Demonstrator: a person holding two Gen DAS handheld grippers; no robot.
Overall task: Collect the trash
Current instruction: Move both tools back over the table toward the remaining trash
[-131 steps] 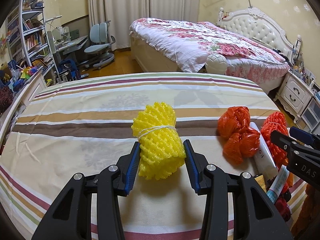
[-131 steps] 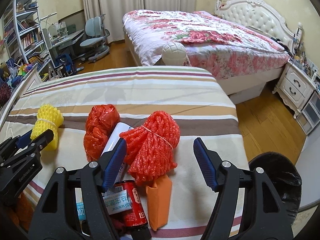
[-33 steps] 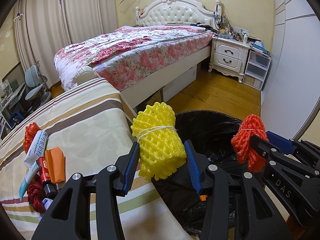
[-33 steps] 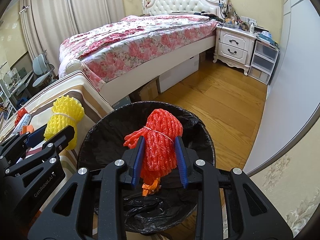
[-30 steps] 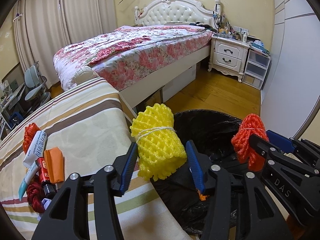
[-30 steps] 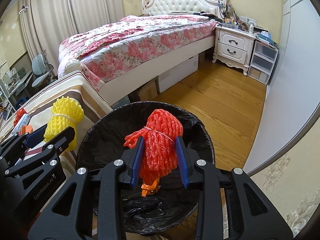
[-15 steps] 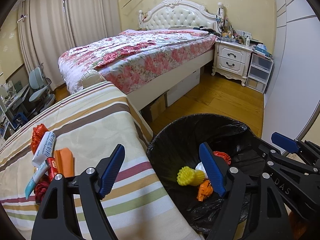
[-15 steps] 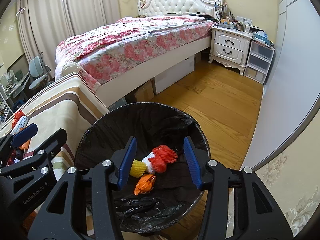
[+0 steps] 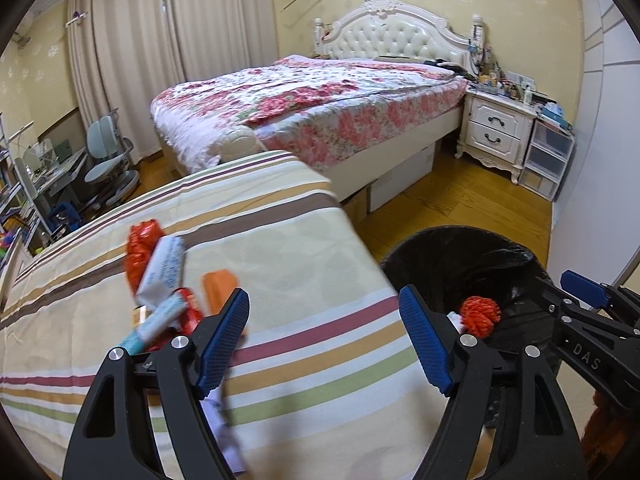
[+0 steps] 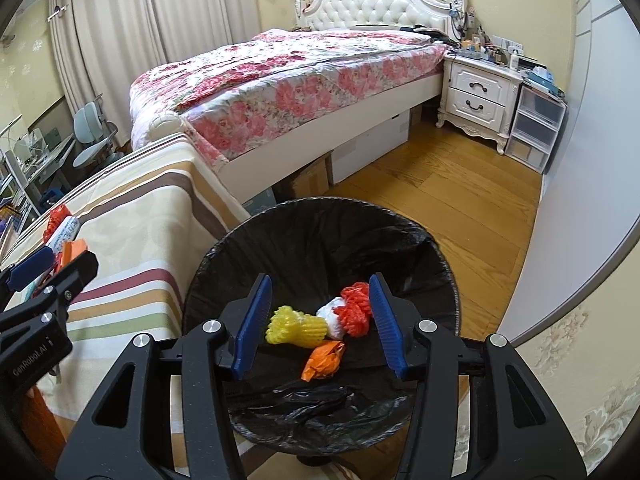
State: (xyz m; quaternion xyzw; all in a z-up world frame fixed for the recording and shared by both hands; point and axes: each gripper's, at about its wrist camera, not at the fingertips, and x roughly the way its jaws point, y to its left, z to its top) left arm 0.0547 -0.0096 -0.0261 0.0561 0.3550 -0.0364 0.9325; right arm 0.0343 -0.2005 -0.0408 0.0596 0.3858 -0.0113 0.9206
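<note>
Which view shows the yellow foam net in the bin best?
The right wrist view: the yellow foam net lies in plain sight on the bin's black liner, framed by the open right claw. The left wrist view does not show it; only the red foam net appears there.

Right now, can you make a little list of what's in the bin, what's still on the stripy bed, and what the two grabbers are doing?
In the bin: yellow foam net, red foam net, orange wrapper, something white
On the striped bed: red bag, white tube, orange packet, red can
Left gripper: open, empty
Right gripper: open, empty, over the bin
</note>
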